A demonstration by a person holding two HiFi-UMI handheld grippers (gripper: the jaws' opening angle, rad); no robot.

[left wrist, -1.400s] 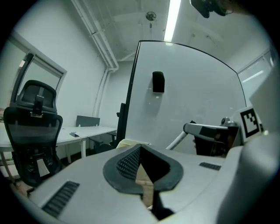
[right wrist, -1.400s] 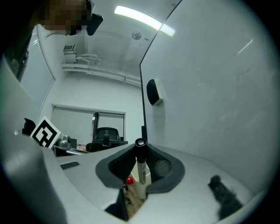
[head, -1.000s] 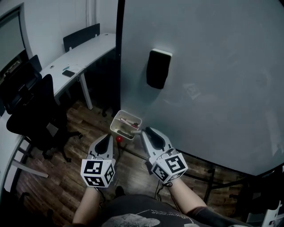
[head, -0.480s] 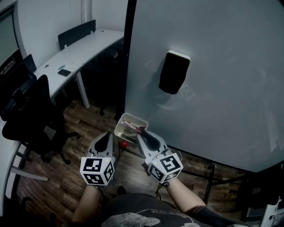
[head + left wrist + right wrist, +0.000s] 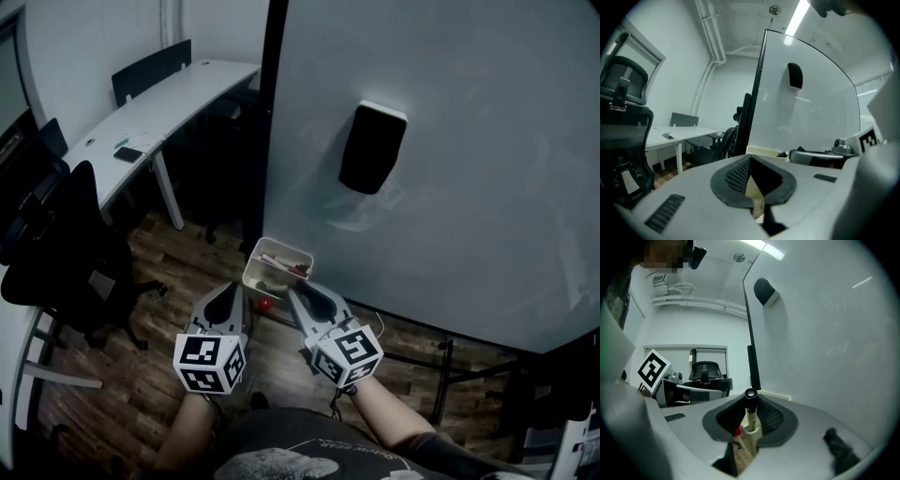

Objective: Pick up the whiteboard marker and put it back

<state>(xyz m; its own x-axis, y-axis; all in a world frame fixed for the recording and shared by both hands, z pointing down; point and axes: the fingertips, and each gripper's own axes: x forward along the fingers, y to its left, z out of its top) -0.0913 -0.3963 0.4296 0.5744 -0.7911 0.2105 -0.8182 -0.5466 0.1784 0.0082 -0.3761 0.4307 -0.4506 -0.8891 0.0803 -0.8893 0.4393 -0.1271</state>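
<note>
**A:** While both grippers are up near the board, what is in the right gripper (image 5: pixel 749 395)?

**B:** The whiteboard marker (image 5: pixel 751 417). It stands upright between the pads, black cap at the tips and pale barrel below. The jaws are clamped on it, kept apart only by the barrel.

**A:** And the left gripper (image 5: pixel 749 158)?

**B:** Jaws together at the tips, with nothing between them. It sits just beside the right gripper, on that gripper's left, and the two do not touch.

**A:** What is straight ahead of the tips?

**B:** A cream tray (image 5: pixel 251 269), just ahead of both grippers and nearer the right one. The right gripper's tips and the marker are at its near rim. I cannot tell whether the marker touches the tray. A few thin items lie inside, too small to name. A small red thing (image 5: pixel 265 304) shows just below the tray, between the two sets of tips.

**A:** And beyond the tray?

**B:** The whiteboard (image 5: pixel 469 197) rises right behind it, filling the view ahead and to the right of the right gripper. A black eraser (image 5: pixel 373 147) sits on the board face, well above the tray.

**A:** What is off to the left?

**B:** A black office chair (image 5: pixel 66 253), well apart from the left gripper. Farther out is a white desk (image 5: pixel 159 103) with a dark flat thing (image 5: pixel 128 155) lying on it. Wooden floor (image 5: pixel 141 375) runs under all of it.
</note>
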